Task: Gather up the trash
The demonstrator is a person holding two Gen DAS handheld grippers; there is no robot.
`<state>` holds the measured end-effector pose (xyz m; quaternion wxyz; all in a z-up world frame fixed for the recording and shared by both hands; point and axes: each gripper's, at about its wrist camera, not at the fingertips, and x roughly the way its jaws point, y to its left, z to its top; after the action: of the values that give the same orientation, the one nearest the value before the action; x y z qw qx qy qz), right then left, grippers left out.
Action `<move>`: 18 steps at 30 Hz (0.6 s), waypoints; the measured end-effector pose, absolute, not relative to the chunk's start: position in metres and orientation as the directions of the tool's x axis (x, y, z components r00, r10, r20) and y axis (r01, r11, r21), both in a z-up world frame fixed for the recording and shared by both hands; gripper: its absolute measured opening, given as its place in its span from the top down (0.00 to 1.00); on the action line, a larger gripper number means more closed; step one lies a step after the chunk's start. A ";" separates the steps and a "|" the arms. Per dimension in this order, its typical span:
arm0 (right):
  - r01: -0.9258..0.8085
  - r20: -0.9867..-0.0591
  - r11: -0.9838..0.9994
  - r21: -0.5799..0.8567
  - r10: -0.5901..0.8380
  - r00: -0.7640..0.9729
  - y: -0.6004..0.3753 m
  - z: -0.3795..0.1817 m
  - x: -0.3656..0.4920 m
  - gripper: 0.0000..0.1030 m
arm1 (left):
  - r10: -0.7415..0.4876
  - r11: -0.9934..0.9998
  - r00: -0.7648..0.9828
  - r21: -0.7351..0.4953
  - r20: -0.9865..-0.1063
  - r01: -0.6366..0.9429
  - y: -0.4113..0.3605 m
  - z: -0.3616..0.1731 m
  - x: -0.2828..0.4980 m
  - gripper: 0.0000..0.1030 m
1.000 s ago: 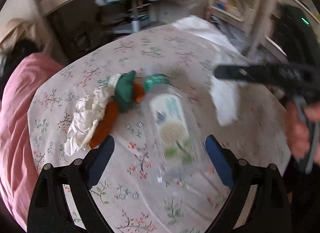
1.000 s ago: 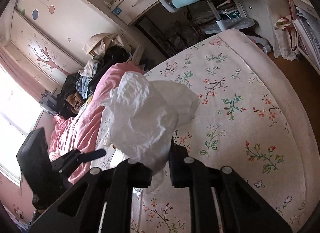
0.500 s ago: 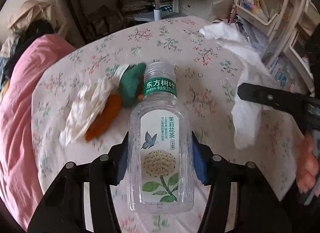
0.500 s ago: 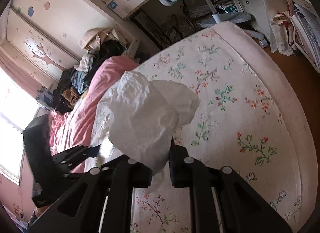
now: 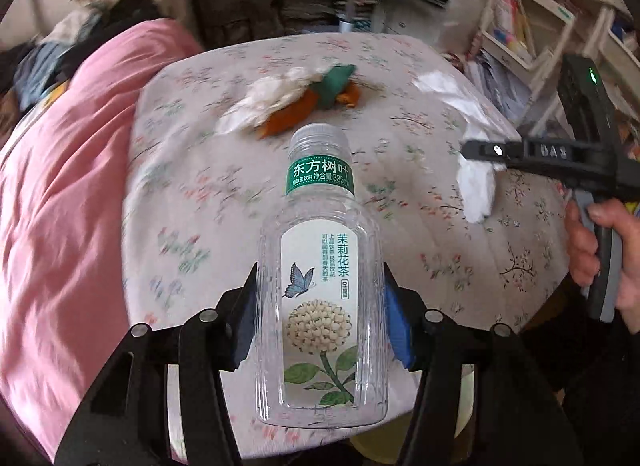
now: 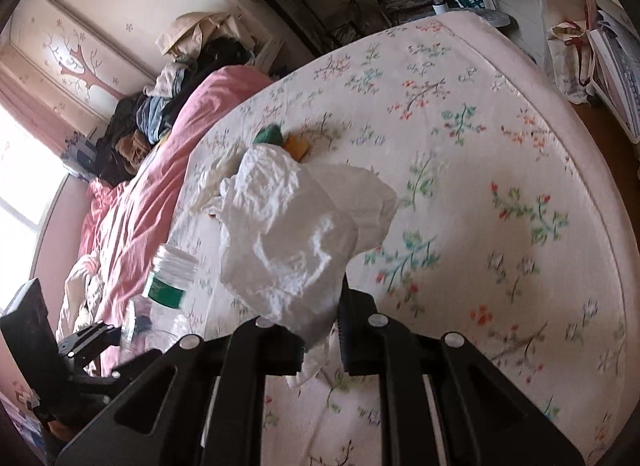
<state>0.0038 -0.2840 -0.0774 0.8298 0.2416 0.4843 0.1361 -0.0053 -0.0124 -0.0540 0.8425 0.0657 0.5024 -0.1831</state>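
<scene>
Above the floral bed sheet point(image 5: 440, 258), the left tool point(image 5: 320, 314), spread wide a second earlier, had closed on the empty jasmine tea bottle point(image 5: 322, 286) and lifted it; the right tool point(image 6: 320, 340) stayed pinching the white tissue point(image 6: 296, 234). Crumpled wrappers point(image 5: 296, 105) still lay uncollected on the bed

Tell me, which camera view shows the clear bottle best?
The left wrist view: the clear bottle fills the centre, label readable, between the left gripper pads. The right wrist view shows only its cap end, blurred, at the lower left.
</scene>
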 end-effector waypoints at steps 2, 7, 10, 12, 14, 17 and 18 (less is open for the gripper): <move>0.000 -0.742 0.851 0.526 0.459 0.488 -0.280 -0.077 -0.001 0.85 | -0.231 0.933 0.432 -0.073 -0.872 0.352 -0.006 -0.055 -0.011 0.49; -0.021 -0.761 0.871 0.490 0.439 0.477 -0.269 -0.078 -0.002 0.85 | -0.162 0.942 0.408 -0.017 -0.899 0.337 -0.005 -0.072 -0.012 0.48; -0.025 -0.778 0.883 0.469 0.426 0.462 -0.261 -0.082 0.002 0.85 | -0.142 0.943 0.418 0.007 -0.897 0.334 -0.010 -0.075 -0.010 0.48; -0.030 -0.785 0.888 0.460 0.422 0.454 -0.256 -0.084 0.005 0.85 | -0.135 0.946 0.421 0.010 -0.897 0.324 -0.013 -0.075 -0.007 0.48; -0.050 -0.783 0.894 0.445 0.416 0.463 -0.250 -0.081 0.005 0.85 | -0.116 0.948 0.430 0.029 -0.895 0.315 -0.015 -0.076 -0.004 0.48; -0.083 -0.764 0.900 0.427 0.409 0.499 -0.247 -0.070 0.001 0.86 | -0.111 0.952 0.444 0.033 -0.889 0.305 -0.015 -0.073 -0.001 0.49; -0.089 -0.755 0.898 0.432 0.413 0.508 -0.247 -0.067 -0.001 0.86 | -0.111 0.954 0.457 0.034 -0.883 0.297 -0.015 -0.070 -0.001 0.49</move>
<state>-0.0008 -0.2475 -0.0669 0.8514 0.1714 0.4733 0.1475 -0.0010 -0.0150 -0.0700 0.8486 0.0918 0.5070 -0.1202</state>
